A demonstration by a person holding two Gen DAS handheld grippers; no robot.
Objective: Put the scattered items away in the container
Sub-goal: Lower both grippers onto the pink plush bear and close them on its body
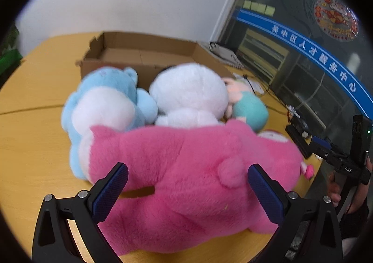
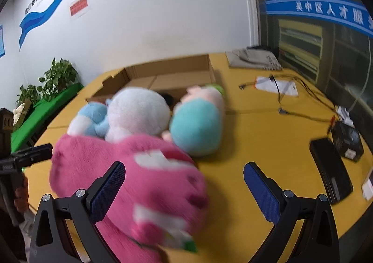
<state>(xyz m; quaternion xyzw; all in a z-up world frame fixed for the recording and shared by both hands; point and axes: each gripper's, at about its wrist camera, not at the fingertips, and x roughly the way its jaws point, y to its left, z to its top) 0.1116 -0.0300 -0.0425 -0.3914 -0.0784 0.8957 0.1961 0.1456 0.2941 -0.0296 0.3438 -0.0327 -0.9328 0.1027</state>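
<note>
A big pink plush bear (image 1: 191, 169) lies on the yellow table, close in front of both grippers. My left gripper (image 1: 187, 181) is open, its blue pads either side of the bear's body. My right gripper (image 2: 184, 181) is open over the bear's head (image 2: 149, 183). Behind the bear lie a light blue plush (image 1: 105, 104), a white plush (image 1: 188, 90) and a teal and pink plush (image 1: 247, 106). An open cardboard box (image 1: 139, 53) stands behind them; what shows of its inside looks bare. The box also shows in the right wrist view (image 2: 167, 76).
At the table's right are cables and a paper (image 2: 277, 83), a long black device (image 2: 331, 169) and a small black box (image 2: 347, 141). A grey device (image 2: 254, 57) sits at the far edge. Potted plants (image 2: 53, 81) stand left on a green shelf.
</note>
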